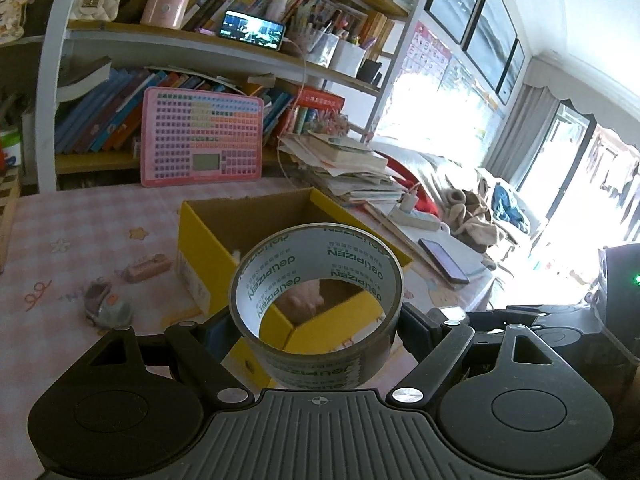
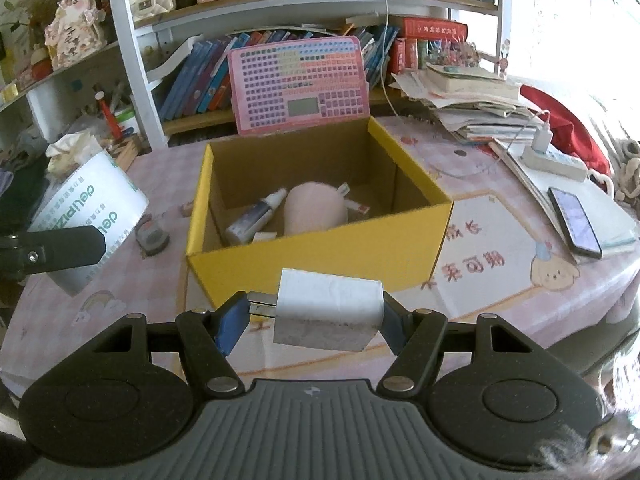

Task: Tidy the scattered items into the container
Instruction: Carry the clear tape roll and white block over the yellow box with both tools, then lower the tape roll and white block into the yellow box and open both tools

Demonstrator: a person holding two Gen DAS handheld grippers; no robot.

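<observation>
Overhead, shelves crowded with books (image 2: 192, 76) rise behind a tabletop (image 2: 500, 280) covered in pink checked cloth with cartoon prints, and a pink keyboard toy (image 2: 300, 84) leans against the lower shelf. Bright windows wash out the room's right side. A stack of papers (image 2: 472, 108), a power strip (image 2: 556, 160) and a dark phone (image 2: 574, 220) lie to the right of the yellow cardboard box (image 2: 320, 252), which stands open at the middle.

Inside the box lie a pink fuzzy item (image 2: 316, 212) and a small bottle (image 2: 256, 220). The left tongs (image 1: 316, 320) are clenched on a roll of tape (image 1: 320, 304), held above the box's near corner; its inner liner reads "deli" in green, mirrored in the left wrist view. The right tongs (image 2: 312, 316) grasp a white charger plug (image 2: 332, 308), prongs pointing left, just before the box's front wall. Two small items, a pinkish block (image 1: 146, 268) and a grey-orange piece (image 1: 108, 304), remain on the cloth left of the box.
</observation>
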